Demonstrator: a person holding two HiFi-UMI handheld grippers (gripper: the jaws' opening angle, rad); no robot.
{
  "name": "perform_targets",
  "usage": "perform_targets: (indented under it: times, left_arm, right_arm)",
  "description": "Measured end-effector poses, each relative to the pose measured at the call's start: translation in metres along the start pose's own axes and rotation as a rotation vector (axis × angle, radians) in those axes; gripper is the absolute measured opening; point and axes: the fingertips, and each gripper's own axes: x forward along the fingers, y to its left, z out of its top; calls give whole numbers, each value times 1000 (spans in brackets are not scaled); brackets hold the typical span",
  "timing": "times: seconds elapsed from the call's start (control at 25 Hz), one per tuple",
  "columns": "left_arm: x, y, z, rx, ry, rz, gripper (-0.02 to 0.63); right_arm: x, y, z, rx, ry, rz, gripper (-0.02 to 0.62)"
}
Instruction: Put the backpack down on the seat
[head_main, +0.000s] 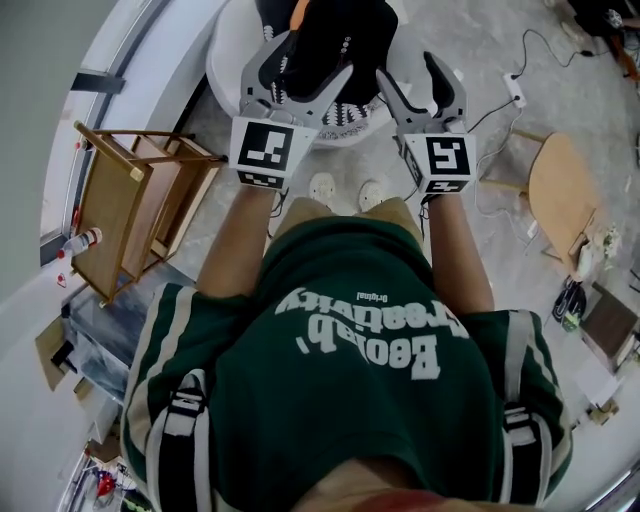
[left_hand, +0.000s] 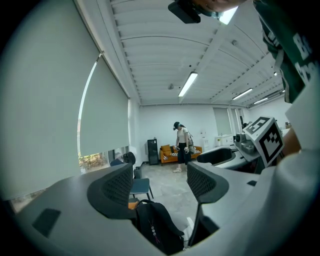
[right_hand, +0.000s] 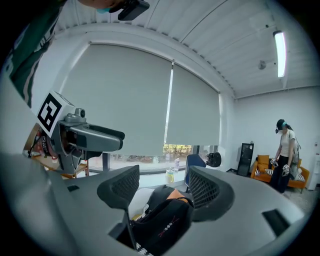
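A black backpack lies on a white round seat just ahead of the person's feet. My left gripper hovers over the pack's near left side, jaws apart with nothing between them. My right gripper is off the pack's right edge, also open and empty. In the left gripper view the backpack sits low beneath the left gripper. In the right gripper view the backpack rests on the seat below the right gripper.
A wooden rack stands at the left, with a bottle beside it. A round wooden stool and a power strip with cables lie at the right. Another person stands far off near an orange sofa. A blue chair is nearer.
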Motion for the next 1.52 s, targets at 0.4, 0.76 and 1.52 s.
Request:
perform_targets:
  times: [0.4, 0.76, 1.52]
  left_arm:
    - [11, -89, 25, 32, 5, 58, 345]
    - [8, -154, 41, 41, -14, 143, 123]
    - [-10, -174, 36, 36, 31, 273, 18]
  right_arm:
    - [-75, -53, 3, -29, -49, 62, 279]
    - [-134, -76, 5, -63, -136, 129, 57]
    - [-165, -74, 6, -82, -169, 191, 32]
